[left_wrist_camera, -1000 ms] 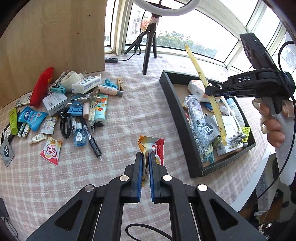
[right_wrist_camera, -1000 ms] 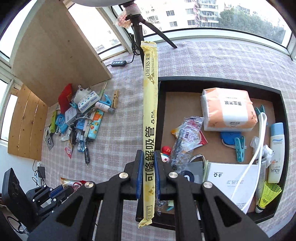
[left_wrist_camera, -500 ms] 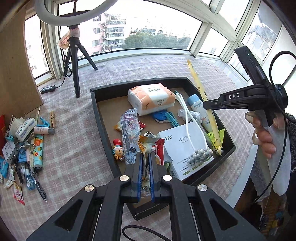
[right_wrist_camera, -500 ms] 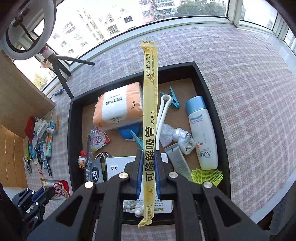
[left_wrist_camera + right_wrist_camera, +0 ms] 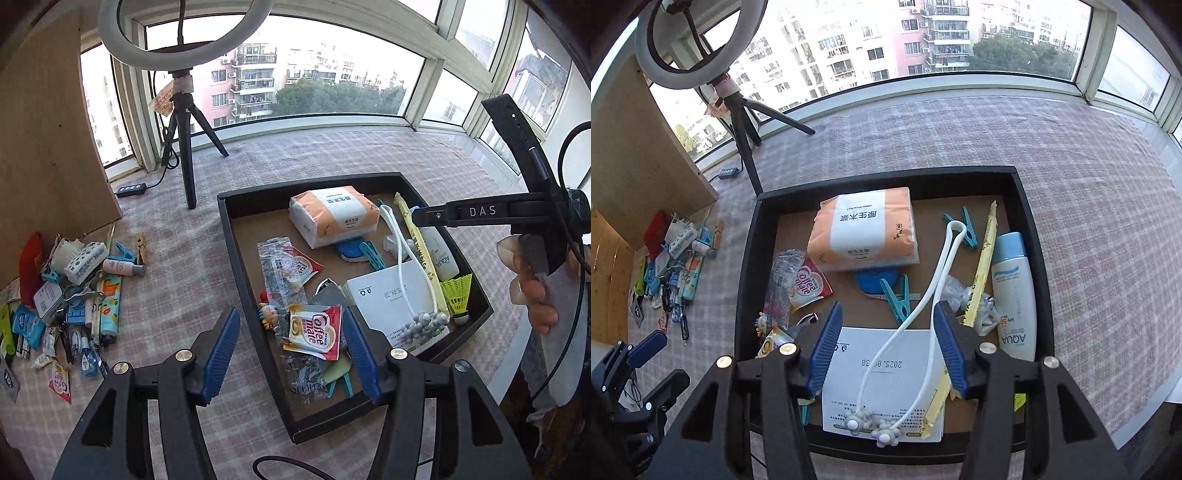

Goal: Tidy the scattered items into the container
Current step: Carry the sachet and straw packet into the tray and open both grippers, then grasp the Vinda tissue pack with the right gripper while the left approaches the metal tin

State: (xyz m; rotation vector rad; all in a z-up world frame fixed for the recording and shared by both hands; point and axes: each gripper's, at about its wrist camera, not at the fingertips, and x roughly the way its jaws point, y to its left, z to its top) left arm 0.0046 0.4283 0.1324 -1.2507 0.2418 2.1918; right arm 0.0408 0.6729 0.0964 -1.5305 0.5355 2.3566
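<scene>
hovering over the black tray (image 5: pixel 236 258), the left gripper (image 5: pixel 291 354) has its blue fingers (image 5: pixel 221 354) spread wide w/ nothing held. the coffee mate sachet (image 5: pixel 314 330) lies between the fingers, loose on top of a clear plastic wrapper (image 5: pixel 282 273) inside the tray, near the tray's left wall. just ahead of the left finger sits a small cartoon figure (image 5: pixel 269 316). further ahead of the fingers: an orange-white tissue pack (image 5: pixel 332 218), a blue clothes peg (image 5: pixel 371 254) and a white booklet (image 5: pixel 384 299) ahead-right.

right gripper (image 5: pixel 886 347) also hangs above the tray (image 5: pixel 746 266), fingers (image 5: pixel 827 347) wide apart, gripping nothing. the long yellow straw packet (image 5: pixel 982 266) lies in the tray, running diagonally past the right finger, its lower end hidden partly behind that finger. right of it rests the aqua sunscreen bottle (image 5: pixel 1014 291). a white looped cord (image 5: pixel 938 280) runs between the fingers across the white booklet (image 5: pixel 879 384). ahead of the fingers is the tissue pack (image 5: pixel 864 230); ahead-left a second coffee mate sachet (image 5: pixel 807 286).

well left of the left fingers, on the checked surface (image 5: pixel 177 258), the remaining scattered pile (image 5: pixel 74 288) of small items sits outside the tray. a ring light tripod (image 5: pixel 184 147) stands far ahead-left.
</scene>
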